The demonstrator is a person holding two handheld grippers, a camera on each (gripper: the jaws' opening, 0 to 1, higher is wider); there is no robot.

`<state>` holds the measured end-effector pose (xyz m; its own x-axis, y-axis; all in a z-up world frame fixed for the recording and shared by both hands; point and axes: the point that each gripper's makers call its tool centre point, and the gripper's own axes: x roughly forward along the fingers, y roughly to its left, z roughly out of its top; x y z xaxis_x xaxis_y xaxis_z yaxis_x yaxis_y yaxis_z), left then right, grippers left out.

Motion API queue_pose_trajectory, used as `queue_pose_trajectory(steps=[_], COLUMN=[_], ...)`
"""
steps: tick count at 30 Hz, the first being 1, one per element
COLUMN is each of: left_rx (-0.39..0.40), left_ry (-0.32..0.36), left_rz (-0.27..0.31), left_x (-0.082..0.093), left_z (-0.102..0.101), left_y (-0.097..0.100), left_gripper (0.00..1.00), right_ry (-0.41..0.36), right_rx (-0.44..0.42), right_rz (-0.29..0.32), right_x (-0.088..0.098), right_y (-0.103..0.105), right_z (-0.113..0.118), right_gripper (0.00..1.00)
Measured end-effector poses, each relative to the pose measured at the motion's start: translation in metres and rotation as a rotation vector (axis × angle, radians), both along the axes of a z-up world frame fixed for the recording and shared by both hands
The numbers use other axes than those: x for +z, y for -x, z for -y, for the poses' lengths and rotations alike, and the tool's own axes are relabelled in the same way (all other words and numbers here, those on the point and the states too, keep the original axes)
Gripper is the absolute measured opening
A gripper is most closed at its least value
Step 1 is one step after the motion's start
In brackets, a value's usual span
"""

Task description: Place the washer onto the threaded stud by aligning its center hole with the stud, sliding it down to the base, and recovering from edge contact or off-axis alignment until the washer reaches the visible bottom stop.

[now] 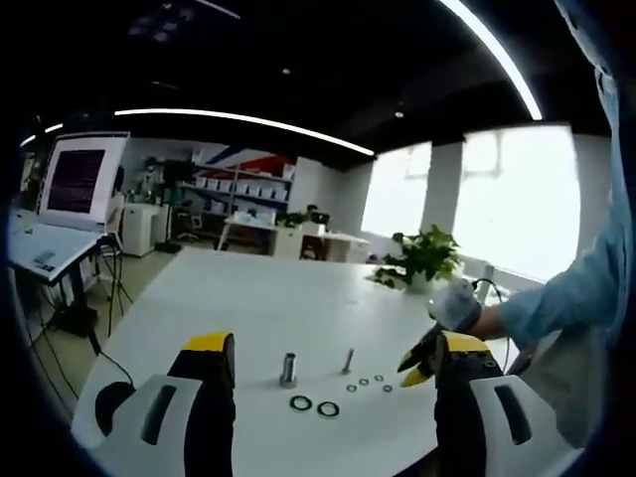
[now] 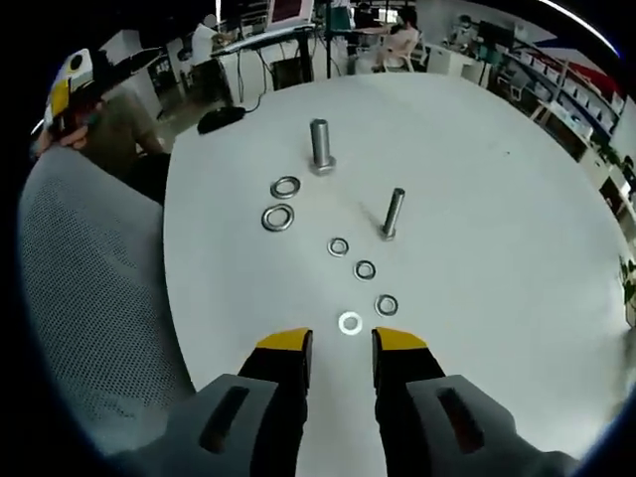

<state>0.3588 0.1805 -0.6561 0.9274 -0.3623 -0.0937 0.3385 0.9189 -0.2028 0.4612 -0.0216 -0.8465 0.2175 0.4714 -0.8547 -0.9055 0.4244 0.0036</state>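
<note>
Two metal studs stood upright on the round white table [image 2: 517, 199], the thick threaded stud [image 2: 320, 146] farther out and the thinner threaded stud [image 2: 392, 214] nearer, well apart from each other. Two large dark-centred metal washers [image 2: 281, 203] lay just beside the thick stud, close to the table's curved edge. Three small grey washers [image 2: 364, 270] ran in a loose line from the thin stud's base toward the right gripper [image 2: 343, 348], and a pale white washer [image 2: 350, 323] lay flat on the tabletop just ahead of that gripper's yellow tips. Those jaws stood narrowly parted with nothing between them, not touching the washer. Bare table spread wide to the right of the parts; to the left the rim fell away to a grey mesh chair back [image 2: 89, 298].

The left gripper view looked across the same table from lower down. The left gripper [image 1: 333, 348] had its jaws spread wide and empty, with both studs and the washers [image 1: 314, 405] lying between them in the distance. Past its right jaw the other gripper's yellow-tipped jaws [image 1: 417, 360] came in, held by a hand below a light blue sleeve [image 1: 566, 298]. A potted green plant [image 1: 422, 256] stood at the far edge, and a lit monitor screen [image 1: 84, 174] at the left.
</note>
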Motion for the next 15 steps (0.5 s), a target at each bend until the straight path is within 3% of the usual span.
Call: queue_pose_trajectory(steps=[15], left_rx=[0.017], left_ry=[0.014], left_rz=[0.006], left_x=[0.002], left_z=[-0.003], left_y=[0.001], left_gripper=[0.77], right_ry=[0.02], right_rx=[-0.017], right_rz=[-0.046], right_x=[-0.023], right_y=[-0.004], right_z=[-0.004], right_gripper=[0.25])
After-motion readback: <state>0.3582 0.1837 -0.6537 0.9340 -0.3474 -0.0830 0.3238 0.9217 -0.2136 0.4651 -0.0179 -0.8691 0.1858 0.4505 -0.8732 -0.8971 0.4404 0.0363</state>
